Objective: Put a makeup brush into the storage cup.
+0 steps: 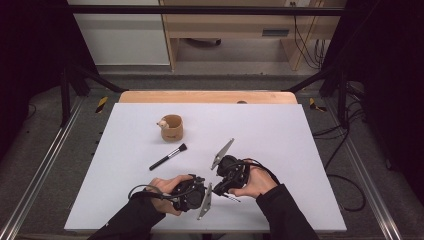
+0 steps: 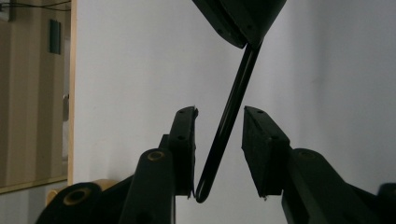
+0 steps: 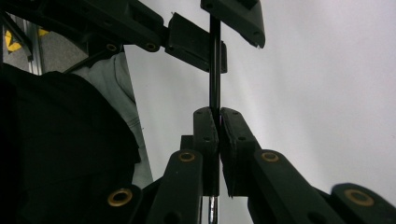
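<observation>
One thin black rod (image 3: 215, 70) sits clenched in the right claw (image 3: 218, 116); the left claw's view shows it loose between the left claw (image 2: 218, 114), released. High view adds a makeup brush (image 1: 168, 156) at eleven o'clock and a cup (image 1: 172, 127) on the bench (image 1: 280, 140).

Grey floor (image 1: 50, 150) — wooden furniture (image 1: 225, 25) behind.
</observation>
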Motion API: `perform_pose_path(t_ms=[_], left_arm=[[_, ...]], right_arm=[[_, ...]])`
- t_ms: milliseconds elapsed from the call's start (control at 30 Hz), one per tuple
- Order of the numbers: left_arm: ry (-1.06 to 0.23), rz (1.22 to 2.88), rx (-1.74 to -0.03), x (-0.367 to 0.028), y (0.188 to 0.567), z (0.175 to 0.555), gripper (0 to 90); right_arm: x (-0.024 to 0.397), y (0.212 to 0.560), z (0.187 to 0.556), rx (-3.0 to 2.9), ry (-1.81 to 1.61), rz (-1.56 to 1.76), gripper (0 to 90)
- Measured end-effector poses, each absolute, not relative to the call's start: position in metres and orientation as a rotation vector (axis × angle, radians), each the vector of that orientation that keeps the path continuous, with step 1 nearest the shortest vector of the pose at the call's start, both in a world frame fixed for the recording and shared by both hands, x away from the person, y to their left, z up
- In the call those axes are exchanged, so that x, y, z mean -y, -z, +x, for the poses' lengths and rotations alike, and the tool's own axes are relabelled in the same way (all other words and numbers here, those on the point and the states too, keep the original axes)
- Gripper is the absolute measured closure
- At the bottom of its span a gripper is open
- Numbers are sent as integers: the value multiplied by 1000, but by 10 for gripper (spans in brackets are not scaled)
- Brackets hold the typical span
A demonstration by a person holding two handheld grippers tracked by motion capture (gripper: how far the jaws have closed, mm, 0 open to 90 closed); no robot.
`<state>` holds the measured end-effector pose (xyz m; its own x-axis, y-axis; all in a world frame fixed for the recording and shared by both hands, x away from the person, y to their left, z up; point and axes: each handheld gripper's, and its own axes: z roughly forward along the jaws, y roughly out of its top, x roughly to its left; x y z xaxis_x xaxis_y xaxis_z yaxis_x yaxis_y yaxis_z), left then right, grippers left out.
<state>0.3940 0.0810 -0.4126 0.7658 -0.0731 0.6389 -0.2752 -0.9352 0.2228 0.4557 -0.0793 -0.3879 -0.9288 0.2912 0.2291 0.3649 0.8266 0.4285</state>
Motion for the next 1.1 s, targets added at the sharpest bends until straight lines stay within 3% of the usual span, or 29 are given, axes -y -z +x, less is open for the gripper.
perform_pose_path(t_ms=[533,1100], left_arm=[[-939,2672,350,-78,418,392,799],[-902,2705,387,-78,419,390,844]], right_arm=[[77,390,455,2850,698,-499,858],[77,390,454,2861,712,-479,850]])
